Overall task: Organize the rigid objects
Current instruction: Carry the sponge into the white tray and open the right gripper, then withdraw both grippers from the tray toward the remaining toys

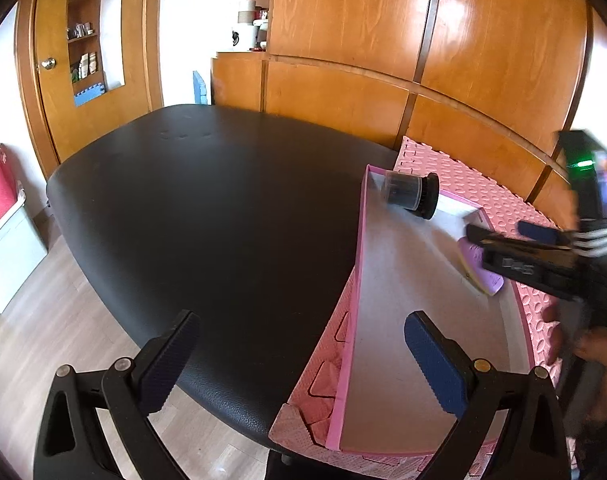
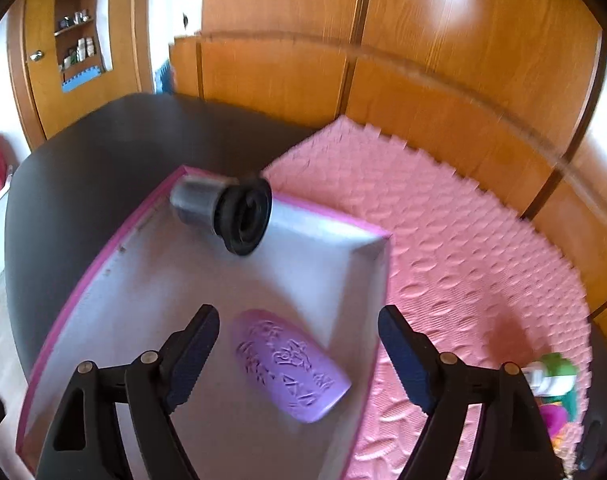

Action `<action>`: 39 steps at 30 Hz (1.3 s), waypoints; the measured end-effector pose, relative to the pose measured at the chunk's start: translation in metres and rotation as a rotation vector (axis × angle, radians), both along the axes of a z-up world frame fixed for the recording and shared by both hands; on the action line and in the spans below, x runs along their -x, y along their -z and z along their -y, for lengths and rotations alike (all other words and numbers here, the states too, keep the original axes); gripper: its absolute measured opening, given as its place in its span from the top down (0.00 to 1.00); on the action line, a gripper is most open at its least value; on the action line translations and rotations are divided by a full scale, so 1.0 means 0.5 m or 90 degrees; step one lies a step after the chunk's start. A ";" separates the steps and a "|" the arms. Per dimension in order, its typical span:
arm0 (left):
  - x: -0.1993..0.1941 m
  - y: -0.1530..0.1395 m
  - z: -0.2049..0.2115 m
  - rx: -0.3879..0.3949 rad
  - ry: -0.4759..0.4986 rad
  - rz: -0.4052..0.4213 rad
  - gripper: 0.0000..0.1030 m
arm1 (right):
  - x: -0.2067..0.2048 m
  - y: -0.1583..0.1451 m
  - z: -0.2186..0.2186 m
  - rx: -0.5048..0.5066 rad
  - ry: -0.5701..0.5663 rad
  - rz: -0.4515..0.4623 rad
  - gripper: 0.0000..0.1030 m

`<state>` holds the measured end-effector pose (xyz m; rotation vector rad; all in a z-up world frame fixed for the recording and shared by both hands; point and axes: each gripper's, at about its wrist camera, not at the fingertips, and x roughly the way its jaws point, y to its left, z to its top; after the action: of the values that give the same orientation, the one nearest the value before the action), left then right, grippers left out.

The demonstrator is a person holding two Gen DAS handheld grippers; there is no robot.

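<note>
A shallow tray with a pink rim (image 2: 103, 264) (image 1: 359, 240) lies on a pink foam mat (image 2: 443, 240) (image 1: 455, 176). A black round piece with a clear cap (image 2: 227, 212) (image 1: 409, 196) lies on its side in the tray's far corner. A purple embossed oblong (image 2: 291, 364) (image 1: 487, 276) rests on the tray floor. My right gripper (image 2: 299, 356) (image 1: 507, 240) hangs open over it, with a gap at each pad. My left gripper (image 1: 301, 364) is open and empty above the tray's left rim and the table edge.
The black table (image 1: 203, 208) stretches left of the tray, with wooden cabinets (image 1: 343, 80) behind it. Green, white and magenta items (image 2: 551, 380) sit on the mat at the right. A person's hand (image 1: 595, 352) holds the right gripper. A white and red box (image 1: 3, 240) stands on the floor.
</note>
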<state>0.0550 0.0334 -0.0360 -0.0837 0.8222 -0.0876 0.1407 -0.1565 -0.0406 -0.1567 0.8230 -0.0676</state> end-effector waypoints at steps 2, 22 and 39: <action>-0.002 -0.001 0.003 -0.001 -0.001 0.001 0.00 | 0.027 -0.029 -0.012 0.011 -0.001 0.028 0.19; 0.018 -0.032 0.045 -0.024 0.018 0.017 0.00 | 0.197 -0.175 -0.042 0.009 0.004 0.156 0.19; 0.031 -0.048 0.092 -0.054 0.044 0.029 0.00 | 0.233 -0.197 -0.010 0.000 0.015 0.189 0.19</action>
<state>0.0394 -0.0127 -0.0120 0.0265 0.7829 -0.1196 0.0243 -0.1517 0.0581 -0.1324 0.5285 -0.1103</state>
